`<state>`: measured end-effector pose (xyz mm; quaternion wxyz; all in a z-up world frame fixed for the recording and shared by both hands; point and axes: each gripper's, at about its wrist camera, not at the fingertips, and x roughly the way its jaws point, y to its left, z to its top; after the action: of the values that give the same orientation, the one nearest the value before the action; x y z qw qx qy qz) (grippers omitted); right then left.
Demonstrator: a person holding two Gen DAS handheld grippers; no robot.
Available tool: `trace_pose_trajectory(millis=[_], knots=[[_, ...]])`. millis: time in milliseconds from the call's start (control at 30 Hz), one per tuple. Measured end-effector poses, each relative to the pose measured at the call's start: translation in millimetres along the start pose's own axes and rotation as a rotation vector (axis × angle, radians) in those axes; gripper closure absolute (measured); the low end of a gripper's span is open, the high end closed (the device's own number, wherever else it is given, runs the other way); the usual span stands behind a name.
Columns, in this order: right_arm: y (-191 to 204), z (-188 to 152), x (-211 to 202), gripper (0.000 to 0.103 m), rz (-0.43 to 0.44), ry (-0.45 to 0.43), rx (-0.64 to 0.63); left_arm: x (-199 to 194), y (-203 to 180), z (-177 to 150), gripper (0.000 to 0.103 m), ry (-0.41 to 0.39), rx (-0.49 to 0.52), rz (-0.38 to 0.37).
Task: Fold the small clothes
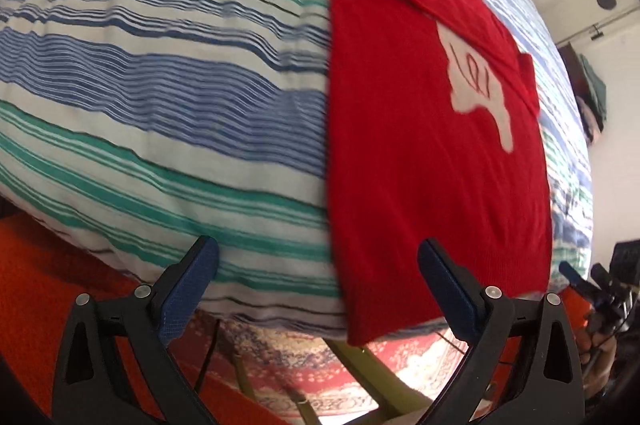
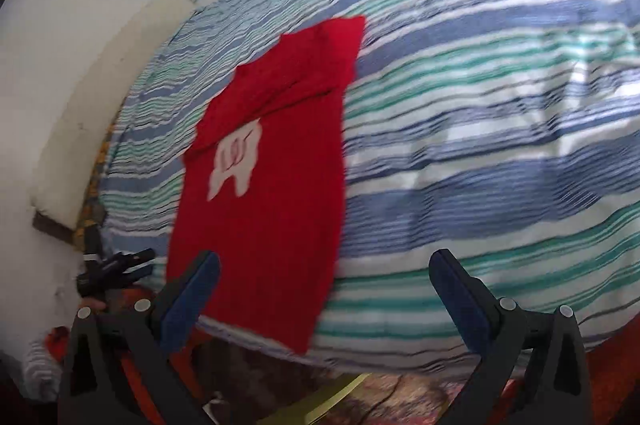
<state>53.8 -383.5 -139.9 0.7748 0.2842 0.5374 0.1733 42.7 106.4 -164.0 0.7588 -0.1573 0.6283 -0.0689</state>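
A small red garment (image 1: 420, 153) with a white print lies flat on the striped bed cover (image 1: 160, 85), one sleeve folded across its chest, its hem hanging over the near edge. My left gripper (image 1: 318, 257) hovers open just off that near edge, its right finger over the hem. In the right wrist view the same red garment (image 2: 272, 193) lies left of centre, and my right gripper (image 2: 324, 273) stands open near the bed edge, its left finger in front of the hem. Neither gripper holds anything. At the far left of this view the other gripper (image 2: 116, 265) appears small and dark.
The bed cover (image 2: 480, 105) with blue, green and white stripes fills both views. Below the bed edge lie a patterned rug (image 1: 340, 377) and red floor (image 1: 40, 265). A white wall (image 2: 80, 25) borders the bed's far side. The other gripper (image 1: 600, 289) shows at right.
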Motion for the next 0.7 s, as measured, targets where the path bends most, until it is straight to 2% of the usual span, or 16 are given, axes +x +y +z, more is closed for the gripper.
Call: trace_pose_trajectory(millis=[33,133,167,233,267,300,333,367,400,567,700], knots=[[2.5,-5.0,10.8,0.003,0.021,0.053,0.003,3.8,-9.2,-5.0,0.004,0.019,0.028,0.003],[9.1,-18.3,38.7,0.02,0.007,0.152,-0.026,17.8,-28.9,-16.2,0.01,0.088,0.071,-0.021],[9.7,-21.4,46.2,0.026,0.008,0.169,-0.027,22.9,-33.1,-21.6,0.019,0.117,0.078,-0.025],[9.7,-25.5,60.0,0.03,0.035,0.193,-0.015,34.3,-37.9,-28.4,0.04,0.158,0.101,0.009],[11.8,-26.3,65.2,0.039,0.052,0.201,-0.016,35.1,-37.2,-30.8,0.064,0.17,0.105,0.011],[14.0,-26.8,68.8,0.055,0.059,0.205,-0.022,33.9,-34.0,-30.8,0.088,0.178,0.091,0.0],[15.1,-26.2,70.7,0.067,0.049,0.199,-0.026,30.5,-30.0,-29.5,0.097,0.179,0.068,-0.027],[14.3,-25.6,70.6,0.09,0.026,0.186,-0.021,24.4,-25.0,-28.5,0.097,0.172,0.041,-0.067],[12.3,-22.5,67.0,0.097,0.018,0.172,-0.011,17.1,-20.7,-28.5,0.098,0.157,0.021,-0.096],[14.3,-13.4,37.8,0.097,0.061,0.063,-0.004,-19.6,-25.9,-20.4,0.098,0.065,-0.011,-0.237],[23.6,8.6,23.1,0.097,0.107,-0.043,-0.003,-50.7,-47.7,20.0,0.098,-0.051,0.006,-0.313]])
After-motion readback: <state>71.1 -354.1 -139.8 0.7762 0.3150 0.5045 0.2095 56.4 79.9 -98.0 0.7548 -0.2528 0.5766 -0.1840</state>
